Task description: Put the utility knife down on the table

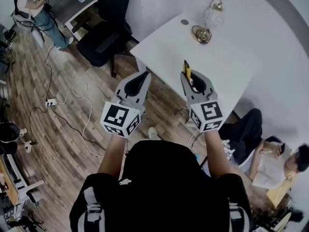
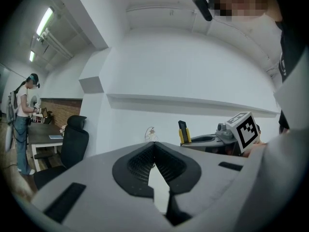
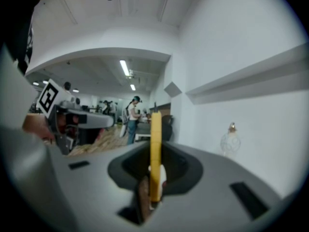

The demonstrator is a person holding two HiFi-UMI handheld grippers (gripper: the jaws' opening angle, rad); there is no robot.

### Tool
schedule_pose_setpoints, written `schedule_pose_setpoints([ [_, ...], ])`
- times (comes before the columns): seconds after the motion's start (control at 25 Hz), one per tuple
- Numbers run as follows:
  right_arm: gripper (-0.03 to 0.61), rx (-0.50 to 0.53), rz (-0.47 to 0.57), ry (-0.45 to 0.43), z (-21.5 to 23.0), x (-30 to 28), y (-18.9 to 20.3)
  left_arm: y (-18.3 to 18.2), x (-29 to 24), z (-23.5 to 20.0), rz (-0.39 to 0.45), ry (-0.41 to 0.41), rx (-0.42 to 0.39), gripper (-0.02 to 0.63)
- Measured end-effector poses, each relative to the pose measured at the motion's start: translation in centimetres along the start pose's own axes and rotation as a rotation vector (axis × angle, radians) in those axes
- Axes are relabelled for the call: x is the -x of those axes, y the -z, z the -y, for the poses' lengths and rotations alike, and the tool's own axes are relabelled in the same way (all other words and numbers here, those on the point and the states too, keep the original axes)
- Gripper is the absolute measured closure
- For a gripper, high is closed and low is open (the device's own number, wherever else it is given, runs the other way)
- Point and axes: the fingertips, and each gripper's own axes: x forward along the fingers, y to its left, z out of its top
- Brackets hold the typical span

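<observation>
The right tool pinches the utility knife, its long axis running out past the jaw tips toward 12 o'clock. The table lies ahead at 1 o'clock, nearer this hand; the left tool is pressed together, empty

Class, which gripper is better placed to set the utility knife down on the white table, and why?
Right. The right gripper has its fingers clamped on the yellow utility knife and points toward the table. The left gripper is shut with nothing between its fingers.
</observation>
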Motion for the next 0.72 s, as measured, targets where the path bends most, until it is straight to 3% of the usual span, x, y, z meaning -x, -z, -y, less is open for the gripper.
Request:
schedule_pose_setpoints([
  [0.72, 0.497, -0.032, -0.052, -0.028, 2.8, -5.1, 2.1, 3.3, -4.7, -2.9, -0.075, 0.002, 0.04, 0.594],
])
